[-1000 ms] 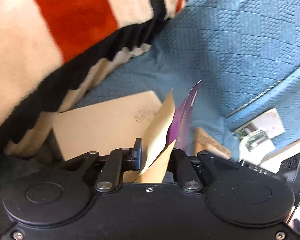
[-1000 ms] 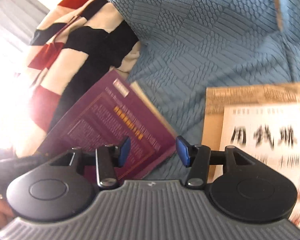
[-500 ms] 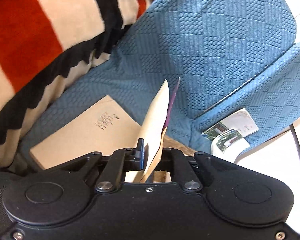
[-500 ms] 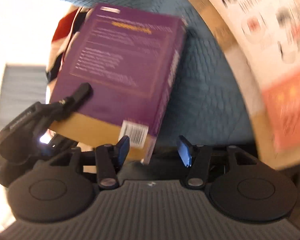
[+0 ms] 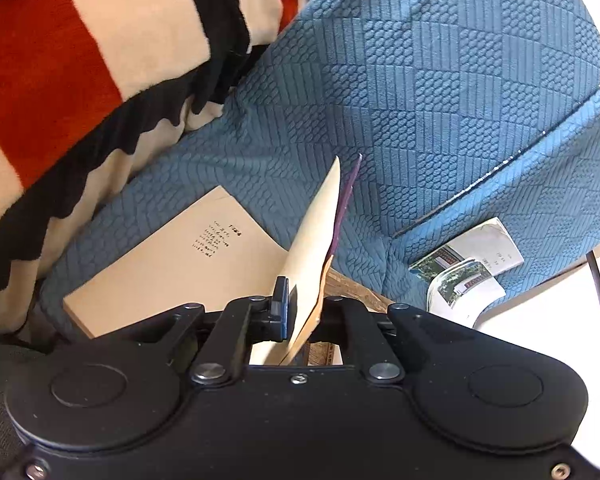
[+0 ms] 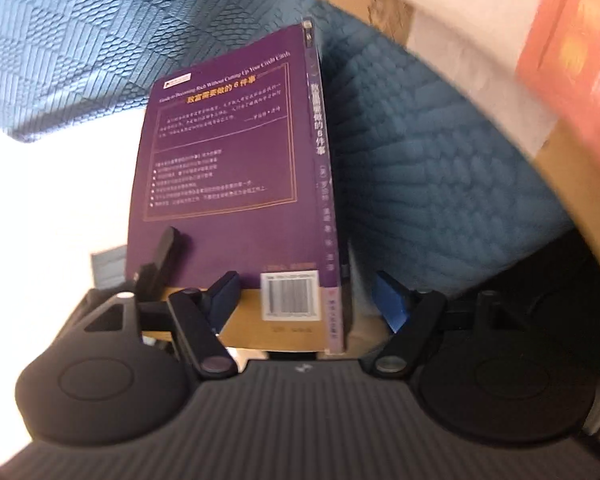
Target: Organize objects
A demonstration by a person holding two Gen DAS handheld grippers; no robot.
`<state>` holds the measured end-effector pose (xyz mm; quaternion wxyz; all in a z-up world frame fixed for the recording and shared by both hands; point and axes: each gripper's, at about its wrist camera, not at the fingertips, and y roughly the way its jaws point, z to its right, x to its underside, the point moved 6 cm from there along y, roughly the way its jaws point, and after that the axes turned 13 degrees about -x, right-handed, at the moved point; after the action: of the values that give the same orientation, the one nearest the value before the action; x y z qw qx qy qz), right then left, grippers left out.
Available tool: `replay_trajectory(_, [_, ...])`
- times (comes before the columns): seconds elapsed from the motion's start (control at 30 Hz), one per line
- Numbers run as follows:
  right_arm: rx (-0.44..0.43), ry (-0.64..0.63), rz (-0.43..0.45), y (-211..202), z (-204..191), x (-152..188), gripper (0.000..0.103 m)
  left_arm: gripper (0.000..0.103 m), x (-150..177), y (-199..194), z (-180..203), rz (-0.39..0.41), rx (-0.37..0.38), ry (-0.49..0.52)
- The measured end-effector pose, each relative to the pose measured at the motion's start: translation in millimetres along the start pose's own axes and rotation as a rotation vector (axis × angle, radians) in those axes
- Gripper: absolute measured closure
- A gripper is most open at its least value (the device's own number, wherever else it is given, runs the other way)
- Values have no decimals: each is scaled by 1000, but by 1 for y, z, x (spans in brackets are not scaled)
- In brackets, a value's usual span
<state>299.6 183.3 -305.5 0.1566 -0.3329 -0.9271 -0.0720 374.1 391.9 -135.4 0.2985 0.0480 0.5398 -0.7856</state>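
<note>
My left gripper (image 5: 304,312) is shut on a purple book (image 5: 320,236), which I see edge-on, standing up from the jaws above the blue sofa (image 5: 420,100). In the right wrist view the same purple book (image 6: 228,160) is held upright, its back cover and spine facing me, with a finger (image 6: 160,256) of the left gripper against the cover. My right gripper (image 6: 312,304) is open, its blue pads on either side of the book's lower spine corner without gripping it. A tan book (image 5: 172,268) lies flat on the seat.
A striped red, cream and black blanket (image 5: 80,80) covers the sofa's left. A folded leaflet (image 5: 468,268) lies by the right cushion. A wooden board edge (image 5: 348,288) sits behind the book. A blurred orange and white book (image 6: 560,60) is at the right wrist's upper right.
The left gripper has lifted the purple book upright and away from the blanket. The right gripper has swung round and closed in on the book's spine corner, still open.
</note>
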Motion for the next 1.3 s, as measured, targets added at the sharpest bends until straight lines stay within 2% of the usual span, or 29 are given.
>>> replay_trajectory(0.17, [-51,46,-23,12,1,6,26,97,-3,3,-10,-16,6,-27])
replay_trajectory(0.27, [-24,14,-32,17,-5,8,30,96,-5,3,-15,-6,8,-44])
replay_trajectory(0.3, [-12,6,-33,17,-5,9,39,95,-7,3,-17,-1,12,-53])
replay_trajectory(0.33, [4,-5,-36,17,-5,10,53,94,-9,3,-18,2,16,-61])
replay_trajectory(0.4, [25,-17,-36,17,-6,12,67,93,-12,3,-21,5,21,-67])
replay_trajectory(0.57, [21,-78,-20,11,-20,13,78,88,-16,9,-29,-4,3,-101])
replay_trajectory(0.63, [17,-99,-8,7,-28,11,83,71,-16,11,-35,-6,-16,-108])
replay_trajectory(0.7, [16,-115,7,5,-34,9,86,63,-15,11,-40,-11,-30,-116])
replay_trajectory(0.77, [24,-130,12,2,-40,7,86,61,-12,12,-46,-29,-34,-124])
replay_trajectory(0.83, [34,-140,14,2,-45,6,86,50,-8,12,-52,-54,-36,-138])
replay_trajectory(0.93, [61,-164,10,5,-52,5,86,48,1,7,-61,-82,-29,-159])
replay_trajectory(1.2, [117,-201,-1,8,-56,5,87,23,24,1,-87,-208,119,-322])
replay_trajectory(1.3, [127,-213,-4,10,-59,6,87,23,32,16,-92,-276,156,-376])
